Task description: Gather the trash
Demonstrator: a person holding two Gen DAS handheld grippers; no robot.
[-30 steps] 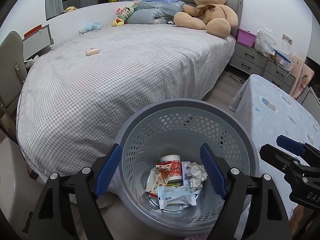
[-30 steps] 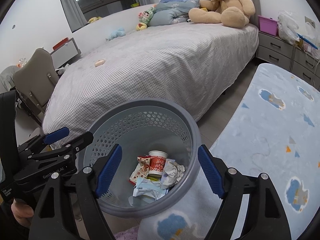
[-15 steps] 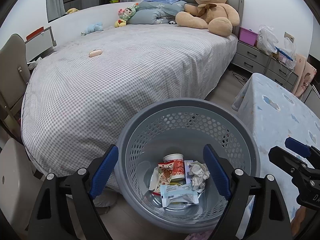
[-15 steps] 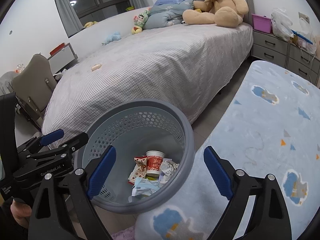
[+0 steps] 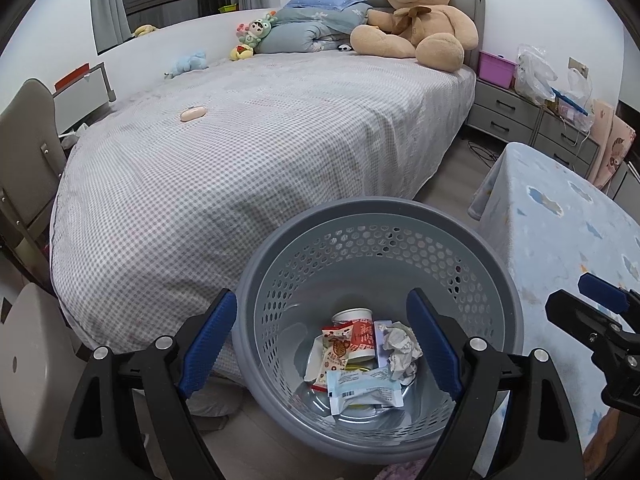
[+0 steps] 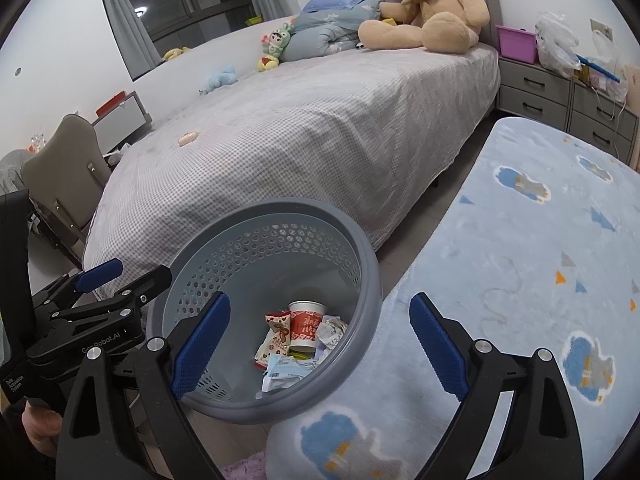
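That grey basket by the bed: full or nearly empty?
Nearly empty: the grey basket holds only a paper cup and wrappers on its bottom.

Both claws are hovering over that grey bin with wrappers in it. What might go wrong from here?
1. Both open grippers, left and right, hang close above the basket; a bump on its rim might tip it and spill the paper cup and wrappers.
2. The two grippers sit close together and could knock each other.
3. The small pink object on the bed might go unnoticed.
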